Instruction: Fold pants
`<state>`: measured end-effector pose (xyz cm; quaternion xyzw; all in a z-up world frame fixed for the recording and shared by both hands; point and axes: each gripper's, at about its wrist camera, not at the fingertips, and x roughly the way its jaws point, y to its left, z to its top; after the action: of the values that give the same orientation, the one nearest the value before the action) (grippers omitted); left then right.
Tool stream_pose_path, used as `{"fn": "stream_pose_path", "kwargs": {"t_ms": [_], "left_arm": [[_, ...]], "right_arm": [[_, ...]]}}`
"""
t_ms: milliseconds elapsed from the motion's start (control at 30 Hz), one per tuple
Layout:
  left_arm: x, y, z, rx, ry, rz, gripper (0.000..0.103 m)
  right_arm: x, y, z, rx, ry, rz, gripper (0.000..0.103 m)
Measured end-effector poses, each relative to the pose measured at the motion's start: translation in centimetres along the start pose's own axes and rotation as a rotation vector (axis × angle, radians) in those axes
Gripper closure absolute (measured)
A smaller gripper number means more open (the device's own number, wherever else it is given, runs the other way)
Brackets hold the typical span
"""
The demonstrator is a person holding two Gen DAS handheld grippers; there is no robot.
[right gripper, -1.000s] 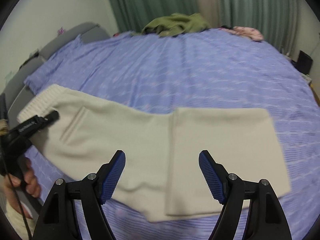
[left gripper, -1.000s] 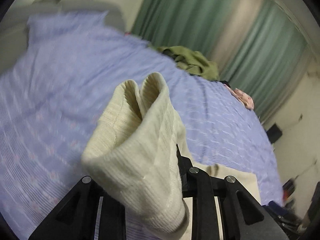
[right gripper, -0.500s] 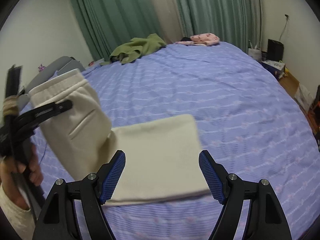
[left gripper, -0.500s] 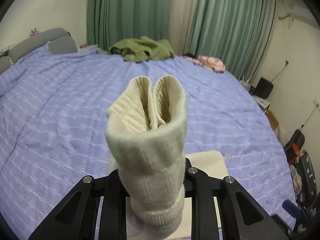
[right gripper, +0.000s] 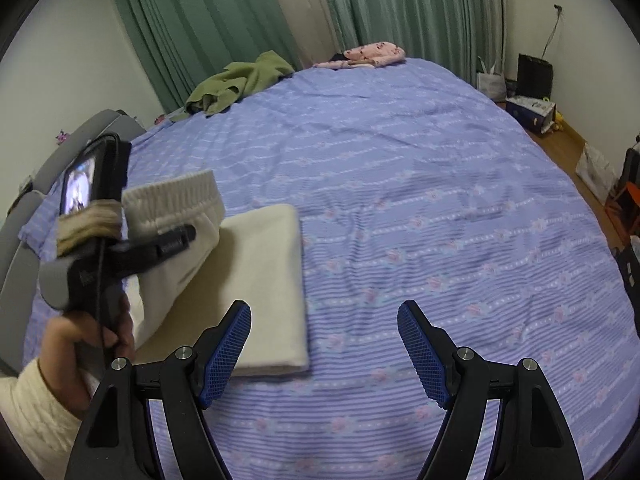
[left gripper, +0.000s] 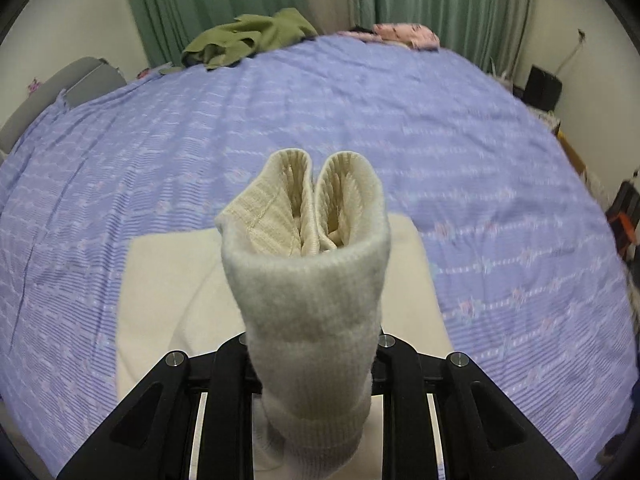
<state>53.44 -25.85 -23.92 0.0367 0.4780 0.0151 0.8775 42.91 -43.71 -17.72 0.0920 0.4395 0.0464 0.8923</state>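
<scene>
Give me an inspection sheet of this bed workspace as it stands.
Surface: bedspread, purple, patterned.
Job's things: cream pants, lower part folded flat, waistband lifted.
Clutter: green garment and pink garment at far edge.
Grippers: left tongs shut on waistband; right tongs open, holding nothing.
Cables: black cord down left handle.
Surroundings: green curtains, bags on floor.

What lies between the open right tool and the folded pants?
Only bare purple bedsheet, seen in the right wrist view; the right tool hovers beside the pants.
</scene>
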Motion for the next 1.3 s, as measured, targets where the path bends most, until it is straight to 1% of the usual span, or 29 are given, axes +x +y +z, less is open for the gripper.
{"fn": "stream_pose_path", "kwargs": {"t_ms": [67, 133, 167, 200, 267, 300, 367, 433, 500, 600, 667, 700, 767, 867, 967, 1033, 1100, 1133, 1200, 1233, 1267, 1300], "left_arm": [[0.6, -1.4, -0.6, 0.043, 0.009, 0.015, 0.080], [1.0, -2.3, -1.1, 0.075, 0.022, 0.010, 0.078], [1.1, -2.6, -1.2, 0.084, 0.029, 0.006, 0.073], [1.1, -2.9, -1.3, 0.091, 0.031, -0.008, 0.059], [0.5, -3.4, -1.3, 0.080, 0.044, -0.112, 0.045], [-0.1, -3.6, -1.3, 0.078, 0.038, -0.122, 0.037], [-1.9, -3.8, -1.3, 0.093, -0.021, -0.122, 0.031], [-3.7, -3.3, -1.2, 0.088, -0.066, -0.127, 0.030], [-5.3, -1.7, -1.1, 0.065, -0.093, -0.149, 0.029], [-6.7, 1.8, -1.3, 0.018, -0.120, -0.112, 0.024], [-6.8, 5.0, -2.0, -0.007, -0.109, -0.082, 0.024], [-6.7, 6.1, -2.3, -0.013, -0.103, -0.069, 0.024], [-6.3, 8.6, -3.1, -0.027, -0.091, -0.036, 0.024], [-5.5, 11.2, -4.5, -0.033, -0.081, 0.014, 0.024], [-4.3, 12.8, -5.8, -0.037, -0.054, 0.025, 0.024], [-3.5, 13.5, -6.4, -0.050, -0.032, 0.023, 0.024], [-2.5, 14.0, -7.2, -0.068, -0.005, 0.010, 0.024], [-1.9, 14.2, -7.6, -0.075, 0.016, 0.010, 0.024], [-0.9, 14.4, -8.3, -0.082, 0.047, 0.006, 0.024], [-0.3, 14.6, -8.8, -0.085, 0.064, 0.006, 0.024], [0.0, 14.6, -9.0, -0.087, 0.076, 0.007, 0.024], [0.5, 14.8, -9.4, -0.094, 0.089, 0.004, 0.025]], "right_arm": [[0.4, -0.7, -0.2, 0.001, 0.006, -0.004, 0.026], [0.6, -1.5, -0.3, 0.001, 0.012, -0.012, 0.026], [0.8, -1.9, -0.4, -0.001, 0.015, -0.023, 0.026], [0.9, -2.2, -0.5, -0.002, 0.015, -0.033, 0.026], [1.0, -2.8, -0.6, 0.005, 0.022, -0.055, 0.026], [0.9, -3.1, -0.6, 0.018, 0.024, -0.060, 0.026], [0.7, -3.6, -0.5, 0.041, 0.021, -0.061, 0.026], [0.5, -3.8, -0.3, 0.056, 0.014, -0.060, 0.026], [0.5, -3.6, 0.1, 0.057, 0.009, -0.047, 0.026], [0.7, -2.5, 0.9, 0.035, -0.007, -0.006, 0.026], [1.2, -1.3, 1.5, 0.014, -0.016, 0.041, 0.026], [1.8, -0.5, 2.0, -0.002, -0.018, 0.078, 0.026], [3.0, 0.8, 2.6, -0.029, -0.014, 0.119, 0.026], [5.5, 3.3, 3.2, -0.094, 0.000, 0.136, 0.026], [7.9, 5.5, 3.7, -0.150, 0.019, 0.140, 0.026], [9.6, 6.7, 3.9, -0.169, 0.039, 0.146, 0.041], [11.5, 7.5, 4.1, -0.172, 0.072, 0.155, 0.047], [12.5, 7.7, 4.2, -0.162, 0.095, 0.158, 0.051], [14.2, 7.6, 4.3, -0.133, 0.130, 0.164, 0.057], [15.2, 7.3, 4.3, -0.105, 0.154, 0.153, 0.064], [15.8, 7.1, 4.2, -0.084, 0.169, 0.157, 0.067], [16.4, 6.8, 4.2, -0.058, 0.191, 0.168, 0.082]]}}
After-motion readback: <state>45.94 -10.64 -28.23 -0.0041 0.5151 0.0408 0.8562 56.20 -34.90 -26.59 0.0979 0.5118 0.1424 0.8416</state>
